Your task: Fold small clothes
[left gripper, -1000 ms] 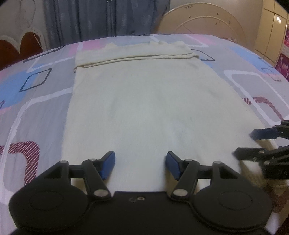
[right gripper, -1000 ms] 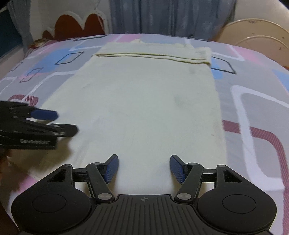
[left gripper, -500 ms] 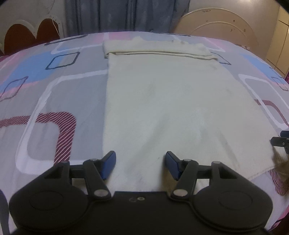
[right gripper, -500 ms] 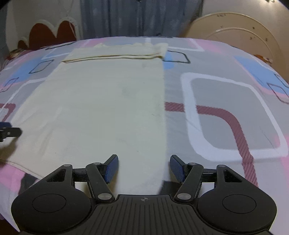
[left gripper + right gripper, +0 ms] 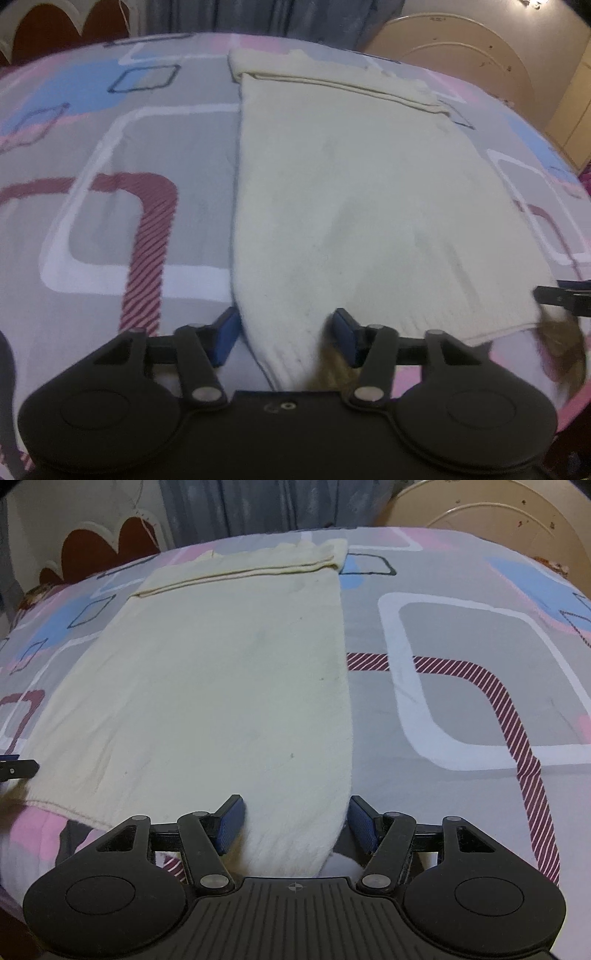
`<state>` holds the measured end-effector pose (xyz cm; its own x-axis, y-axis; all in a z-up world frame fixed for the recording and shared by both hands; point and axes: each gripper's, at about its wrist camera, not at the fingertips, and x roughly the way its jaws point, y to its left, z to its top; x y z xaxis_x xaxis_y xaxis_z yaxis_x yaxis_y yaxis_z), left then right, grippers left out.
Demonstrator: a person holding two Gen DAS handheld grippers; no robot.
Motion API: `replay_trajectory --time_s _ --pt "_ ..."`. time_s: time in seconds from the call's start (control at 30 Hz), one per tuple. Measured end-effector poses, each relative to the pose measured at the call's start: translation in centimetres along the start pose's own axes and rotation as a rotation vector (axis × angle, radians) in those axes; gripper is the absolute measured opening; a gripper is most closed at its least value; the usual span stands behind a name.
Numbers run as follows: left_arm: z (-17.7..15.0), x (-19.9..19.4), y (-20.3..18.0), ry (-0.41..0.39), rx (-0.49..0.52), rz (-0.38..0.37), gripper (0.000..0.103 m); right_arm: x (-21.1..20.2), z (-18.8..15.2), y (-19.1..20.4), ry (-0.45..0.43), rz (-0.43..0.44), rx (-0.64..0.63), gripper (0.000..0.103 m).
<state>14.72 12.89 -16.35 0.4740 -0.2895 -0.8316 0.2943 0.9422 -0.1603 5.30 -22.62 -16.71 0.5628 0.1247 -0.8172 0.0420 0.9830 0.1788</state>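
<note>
The left gripper (image 5: 282, 332) and right gripper (image 5: 295, 818) both point steeply downward, jaws parted, the left's having just been closing without yet pressing together.

- The patterned bedsheet (image 5: 461, 686) lies flat and bare toward 2 o'clock of the right gripper (image 5: 295, 823); nothing stands in the way there.
- The sheet toward 10 o'clock of the left gripper (image 5: 282, 334) is just as open.
- The cream cloth (image 5: 351, 206) lies flat at 12 o'clock, with only a low folded band along its far edge.
- Each gripper straddles a near corner of the cloth, jaws apart, the left's having just been closing.
- A curved headboard (image 5: 491, 513) rises past the far edge at 1 o'clock.
- A brownish blur under the cloth's near edge, perhaps the floor, suggests the bed ends there.
</note>
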Motion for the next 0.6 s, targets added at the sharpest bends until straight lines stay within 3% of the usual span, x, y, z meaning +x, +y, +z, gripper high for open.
replay_trajectory --time_s 0.23,0.27,0.3,0.47,0.6 --pt "1.0 0.5 1.4 0.024 -0.072 -0.105 0.007 0.1 0.6 0.0 0.039 0.049 0.011 0.036" --pt "1.1 0.5 1.3 0.021 -0.071 -0.115 0.007 0.1 0.8 -0.2 0.043 0.061 0.020 0.026" --pt "1.4 0.5 1.3 0.015 -0.069 -0.127 0.006 0.0 1.0 -0.4 0.047 0.088 0.040 0.008" --pt "3.3 -0.1 0.6 -0.037 -0.050 -0.186 0.006 -0.3 2.0 -0.7 0.029 0.195 0.103 0.006" --pt "6.0 -0.6 0.5 -0.128 -0.060 -0.213 0.006 -1.0 4.3 -1.3 -0.037 0.252 0.152 0.006"
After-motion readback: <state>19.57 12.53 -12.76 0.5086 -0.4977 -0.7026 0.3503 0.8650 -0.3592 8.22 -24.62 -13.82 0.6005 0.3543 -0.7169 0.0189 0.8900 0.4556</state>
